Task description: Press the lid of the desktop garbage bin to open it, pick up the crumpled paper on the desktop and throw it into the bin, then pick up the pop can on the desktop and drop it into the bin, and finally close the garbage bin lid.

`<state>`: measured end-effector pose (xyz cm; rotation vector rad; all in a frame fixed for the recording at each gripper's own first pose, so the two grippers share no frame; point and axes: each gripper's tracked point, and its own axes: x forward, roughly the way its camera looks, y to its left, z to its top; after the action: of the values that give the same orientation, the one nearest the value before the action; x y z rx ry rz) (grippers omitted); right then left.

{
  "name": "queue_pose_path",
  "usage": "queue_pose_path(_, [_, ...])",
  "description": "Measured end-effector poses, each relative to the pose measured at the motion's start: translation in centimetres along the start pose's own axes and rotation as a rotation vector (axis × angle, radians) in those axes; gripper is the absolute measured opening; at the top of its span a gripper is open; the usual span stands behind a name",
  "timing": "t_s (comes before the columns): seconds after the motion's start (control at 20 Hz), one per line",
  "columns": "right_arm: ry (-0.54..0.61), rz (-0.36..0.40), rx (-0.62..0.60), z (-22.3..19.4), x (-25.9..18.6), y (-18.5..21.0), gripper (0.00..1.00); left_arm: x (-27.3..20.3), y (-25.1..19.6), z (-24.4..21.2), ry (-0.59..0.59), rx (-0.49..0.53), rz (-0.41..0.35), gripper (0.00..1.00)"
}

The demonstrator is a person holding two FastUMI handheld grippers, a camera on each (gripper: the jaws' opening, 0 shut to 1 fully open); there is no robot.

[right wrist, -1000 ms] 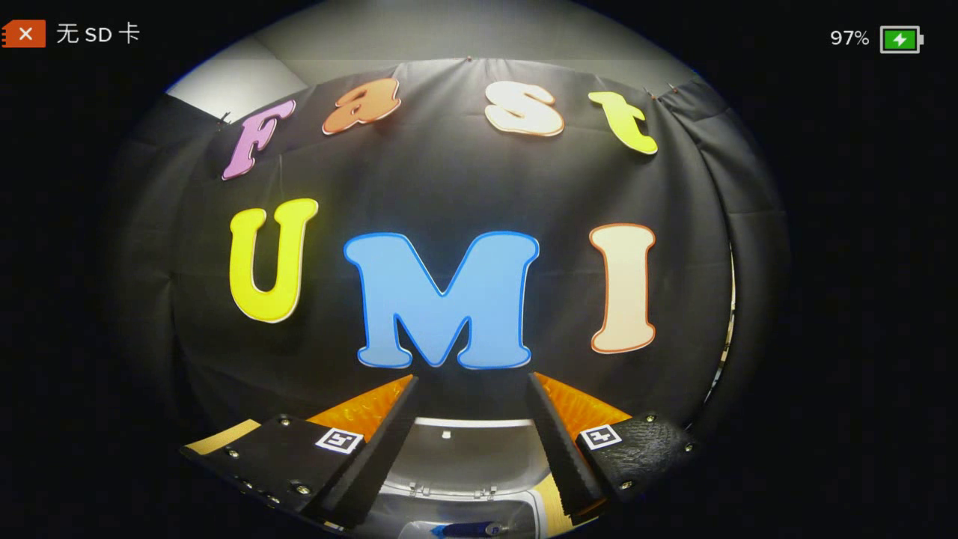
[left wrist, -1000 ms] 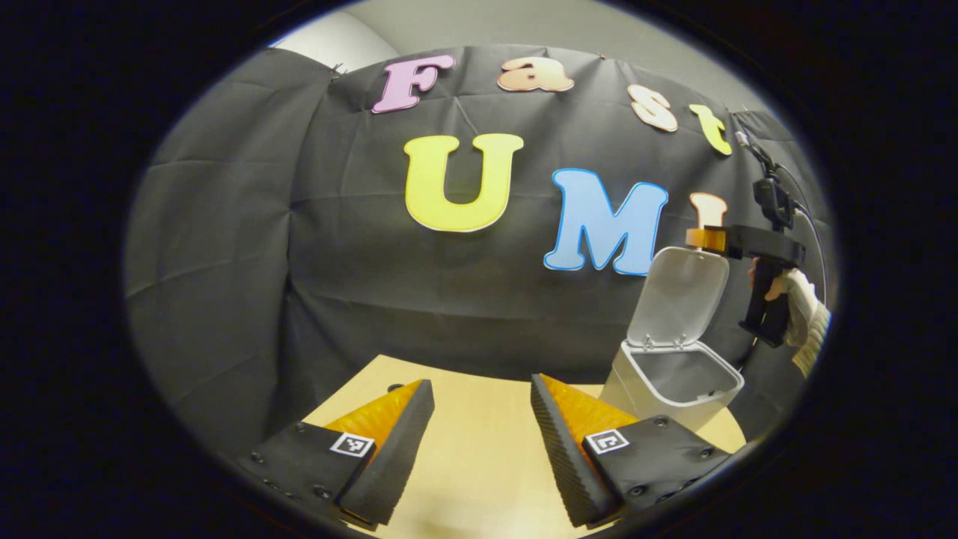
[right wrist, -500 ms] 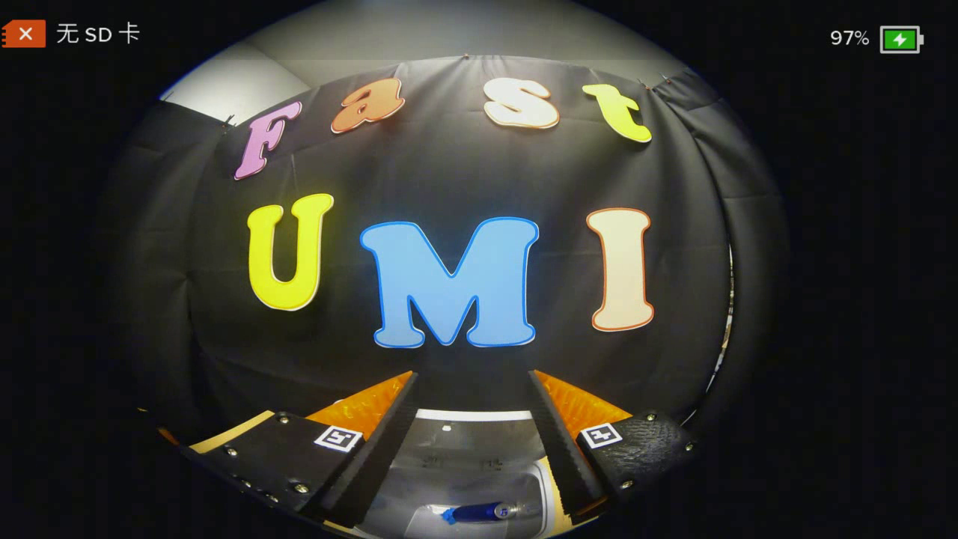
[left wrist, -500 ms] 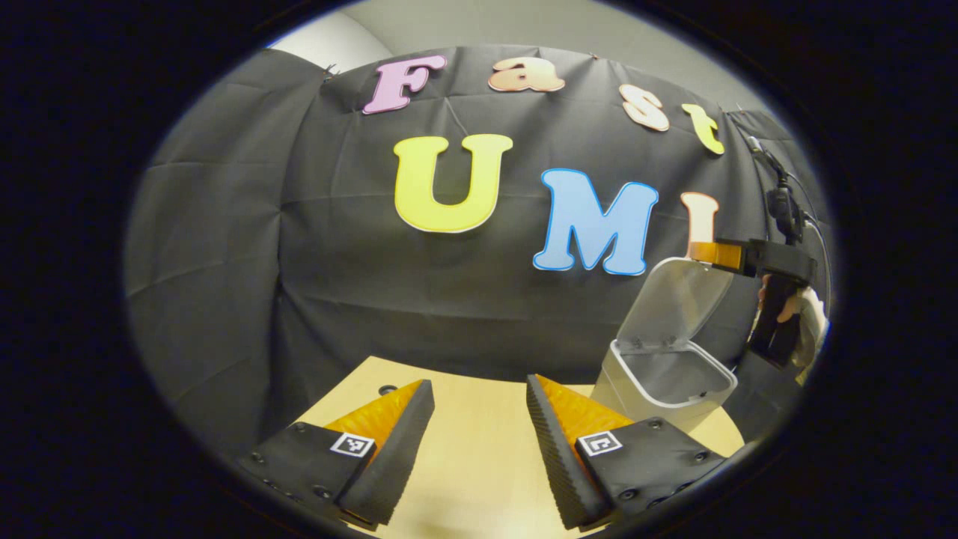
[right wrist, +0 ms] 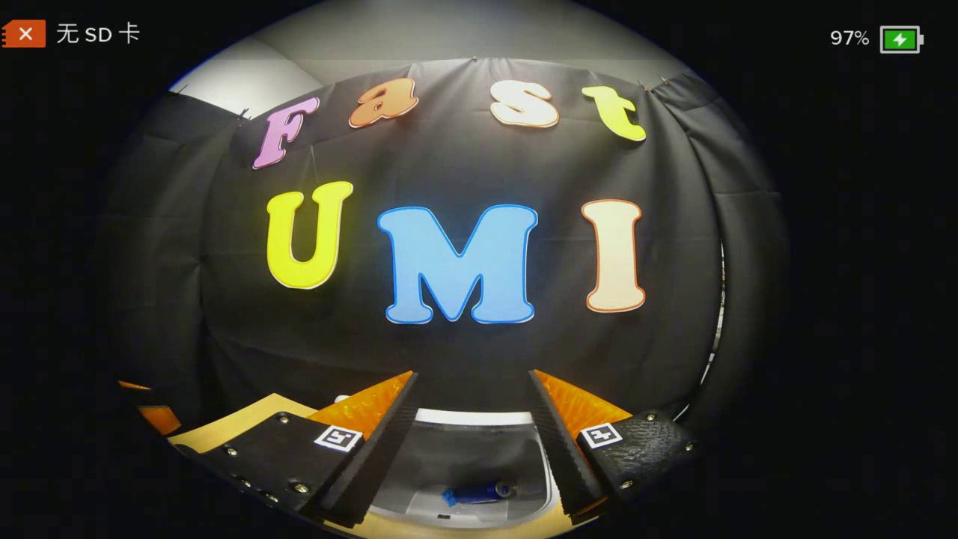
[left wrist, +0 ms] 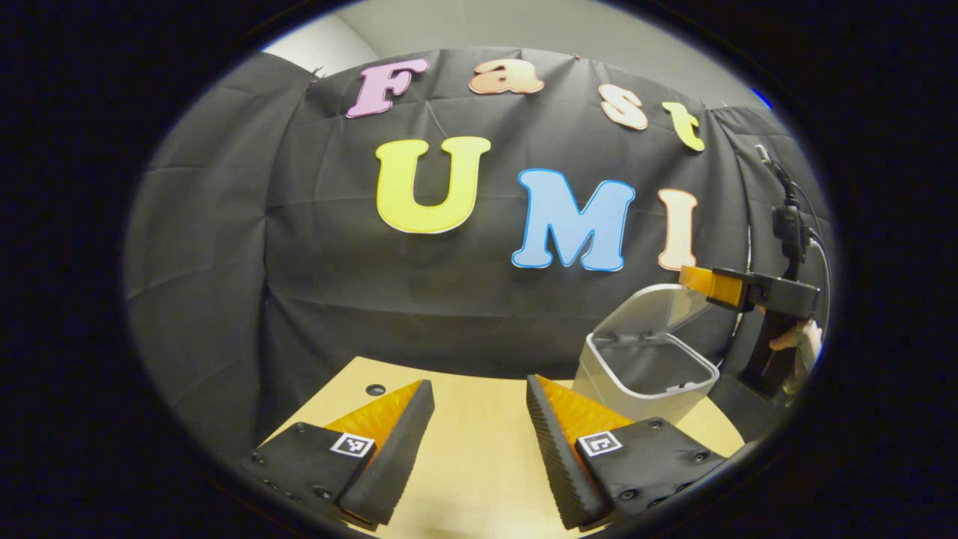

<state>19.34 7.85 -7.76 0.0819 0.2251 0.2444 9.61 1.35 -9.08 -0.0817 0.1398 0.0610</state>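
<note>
Right gripper view, claw point(right wrist: 471, 449) over bin point(right wrist: 479, 516), probably touching lid point(left wrist: 651, 311)

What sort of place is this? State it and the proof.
Likely a staged recording booth: a black cloth wall hangs behind a pale wooden desktop bearing a white plastic desktop bin, its lid half lowered.

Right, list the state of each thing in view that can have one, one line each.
garbage bin: upright on the table, not shut.
lid: partly lowered, the right gripper above it.
pop can: lying inside the bin.
left gripper: open, empty, over the table.
right gripper: open, empty.
</note>
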Motion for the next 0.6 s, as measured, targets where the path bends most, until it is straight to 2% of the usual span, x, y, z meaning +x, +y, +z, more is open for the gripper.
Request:
queue_pose_path(0.05, [0.010,0.005,0.010,-0.6,-0.3,0.1,0.91,-0.2,0.1,0.0,-0.002,-0.002,0.001,0.81])
queue_pose_path(0.6, [0.210,0.021,0.021,-9.2,-0.5,0.2,0.91,-1.3,0.4,-0.2,-0.001,-0.001,0.017,0.81])
